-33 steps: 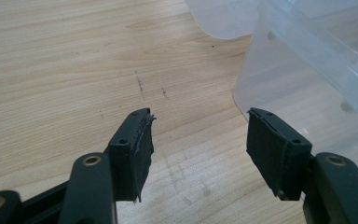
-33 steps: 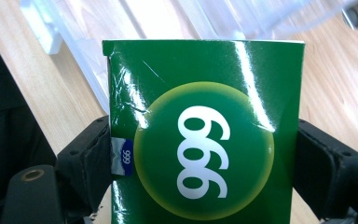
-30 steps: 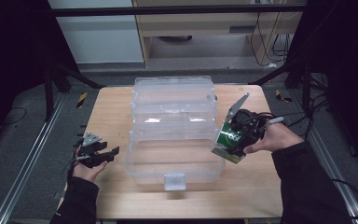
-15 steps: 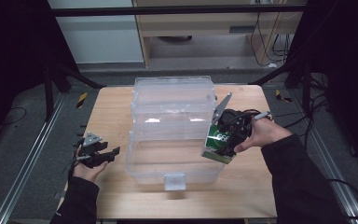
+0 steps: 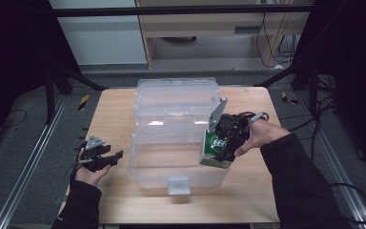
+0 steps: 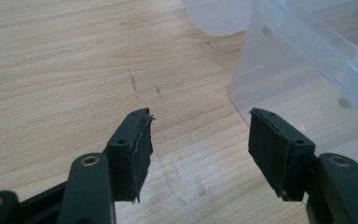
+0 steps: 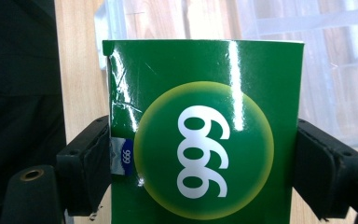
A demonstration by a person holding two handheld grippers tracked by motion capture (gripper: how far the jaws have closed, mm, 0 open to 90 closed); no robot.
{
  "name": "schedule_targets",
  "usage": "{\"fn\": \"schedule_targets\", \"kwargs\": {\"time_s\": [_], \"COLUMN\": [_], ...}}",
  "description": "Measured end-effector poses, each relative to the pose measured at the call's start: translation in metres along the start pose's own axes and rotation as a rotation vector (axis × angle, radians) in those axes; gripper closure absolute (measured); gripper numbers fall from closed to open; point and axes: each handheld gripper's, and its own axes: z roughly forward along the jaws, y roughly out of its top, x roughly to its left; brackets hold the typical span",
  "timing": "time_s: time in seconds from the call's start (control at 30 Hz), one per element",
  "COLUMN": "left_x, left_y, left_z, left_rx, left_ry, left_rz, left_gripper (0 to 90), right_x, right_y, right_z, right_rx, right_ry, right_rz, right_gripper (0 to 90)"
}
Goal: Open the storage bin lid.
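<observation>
A green box point(image 5: 215, 149) printed with a yellow-ringed circle and white "999" hangs over the right rim of a clear plastic bin point(image 5: 157, 167), tilted. My right gripper point(image 5: 220, 145) is shut on it; in the right gripper view the two jaws press the box point(image 7: 205, 135) from both sides. Left of the bin, my left gripper point(image 5: 109, 158) rests low over the wooden table point(image 5: 109, 114), open with nothing between its fingers. The left gripper view has the open jaws facing the bin's corner point(image 6: 303, 88).
The bin's clear lid point(image 5: 177, 98) stands folded back behind it. A latch tab point(image 5: 178, 185) sticks out at the bin's front. Bare table lies left, right and in front of the bin. Dark floor, metal rails and cables point(image 5: 329, 124) surround the table.
My right gripper has carried the green box leftward and down, from beside the bin's right wall to over its rim. The left gripper has stayed put.
</observation>
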Motion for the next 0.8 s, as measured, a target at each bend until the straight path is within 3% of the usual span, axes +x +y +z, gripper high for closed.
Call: {"fn": "schedule_targets", "kwargs": {"time_s": [0.23, 0.5, 0.8], "left_x": [0.000, -0.001, 0.000], "left_y": [0.000, 0.000, -0.001], "left_z": [0.001, 0.001, 0.001], "left_rx": [0.004, 0.008, 0.008], "left_ry": [0.002, 0.002, 0.002], "left_rz": [0.001, 0.006, 0.006], "left_gripper": [38.7, 38.7, 38.8], "right_x": [-0.002, -0.002, -0.002], "right_y": [0.002, 0.000, 0.001], "right_z": [0.011, 0.021, 0.032], "right_rx": [0.017, 0.033, 0.054], "right_ry": [0.000, 0.017, 0.012], "right_rz": [-0.063, -0.064, -0.117], "right_gripper": [17.1, 17.0, 17.0]}}
